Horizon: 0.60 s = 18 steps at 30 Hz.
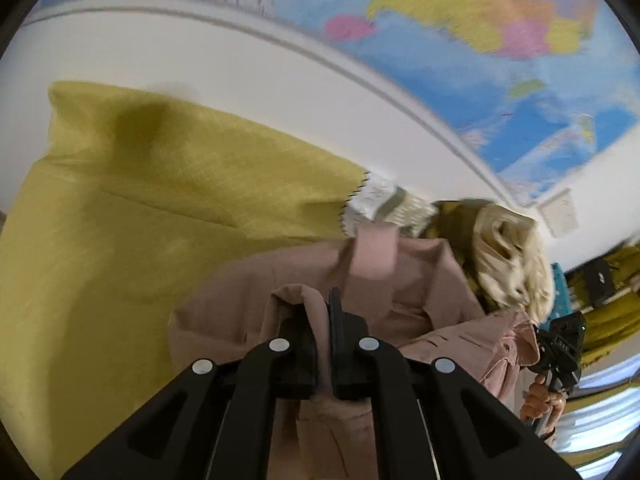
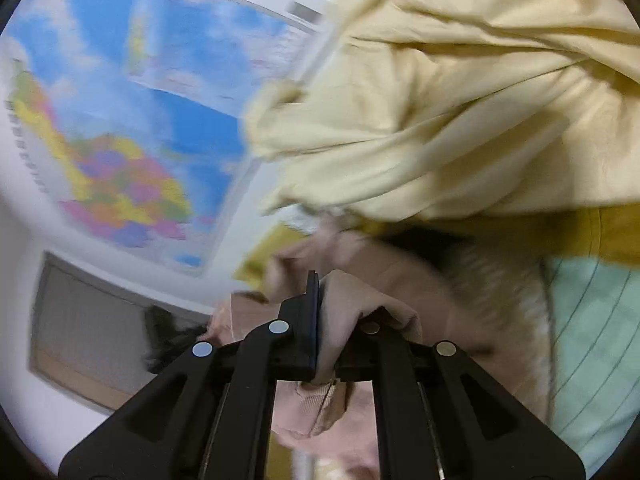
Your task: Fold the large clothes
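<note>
Left wrist view, L to R: yellow-green cloth [image 1: 132,216] covers the surface on the left, mostly bare, its far edge against the white wall [image 1: 224,64]; a world map [image 1: 460,28] hangs on the wall above. Left gripper [image 1: 325,320] is clamped on a fold of the pink jacket [image 1: 400,292], which spreads from the jaws toward the right. Past it a cream garment [image 1: 508,256] sits bunched in a heap. Far right, a hand [image 1: 544,400] holds the other gripper's handle, w/ jacket edge running to it. Right wrist view, L to R: map [image 2: 132,120] & wall, blurred; right gripper [image 2: 320,312] pinches pink jacket [image 2: 372,280], fabric draped over its right finger; cream garment [image 2: 460,100] fills upper right, mint striped fabric [image 2: 592,340] at far right. No containers seen
</note>
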{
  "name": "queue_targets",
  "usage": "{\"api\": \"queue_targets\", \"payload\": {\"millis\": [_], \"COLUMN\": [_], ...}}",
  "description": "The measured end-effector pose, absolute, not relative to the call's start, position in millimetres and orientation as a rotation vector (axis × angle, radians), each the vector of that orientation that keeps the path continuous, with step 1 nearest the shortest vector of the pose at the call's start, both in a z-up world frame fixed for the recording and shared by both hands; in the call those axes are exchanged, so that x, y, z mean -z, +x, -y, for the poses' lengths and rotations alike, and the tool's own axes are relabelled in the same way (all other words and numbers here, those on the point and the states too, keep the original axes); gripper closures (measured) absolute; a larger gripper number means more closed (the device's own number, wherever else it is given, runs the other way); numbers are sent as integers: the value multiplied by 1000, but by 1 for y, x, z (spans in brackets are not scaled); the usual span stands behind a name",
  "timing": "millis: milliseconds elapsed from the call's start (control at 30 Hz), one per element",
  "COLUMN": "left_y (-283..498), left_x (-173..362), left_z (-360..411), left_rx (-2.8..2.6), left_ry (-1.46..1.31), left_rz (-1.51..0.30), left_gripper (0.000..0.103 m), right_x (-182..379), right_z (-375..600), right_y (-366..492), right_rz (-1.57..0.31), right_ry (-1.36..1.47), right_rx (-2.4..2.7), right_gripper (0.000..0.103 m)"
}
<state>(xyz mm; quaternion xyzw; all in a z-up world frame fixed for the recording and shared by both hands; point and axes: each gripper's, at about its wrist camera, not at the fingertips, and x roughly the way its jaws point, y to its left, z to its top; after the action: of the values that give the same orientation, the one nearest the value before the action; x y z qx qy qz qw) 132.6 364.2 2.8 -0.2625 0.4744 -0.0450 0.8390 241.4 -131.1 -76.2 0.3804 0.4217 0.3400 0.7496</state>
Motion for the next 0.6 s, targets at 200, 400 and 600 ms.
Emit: {"api": "queue_targets", "payload": {"millis": [200,400,600], "left_y": [152,112,97], "left_x": [8,-15,-14], "left_z": [-377,-388,-325], "left_rx": [96,187,173], "left_ry": [-583,-570,-183], "left_rz": [-1040,-900,-911], "left_gripper": [68,37,26], "right_x": [75,21,11], "right_z": [120,115,34], "right_y": [249,198,169], "right_rz": [-937,-747,-701], "right_ry": [727,513,26], "right_rx": [-693,-768,-715], "right_gripper": [46,37,31]}}
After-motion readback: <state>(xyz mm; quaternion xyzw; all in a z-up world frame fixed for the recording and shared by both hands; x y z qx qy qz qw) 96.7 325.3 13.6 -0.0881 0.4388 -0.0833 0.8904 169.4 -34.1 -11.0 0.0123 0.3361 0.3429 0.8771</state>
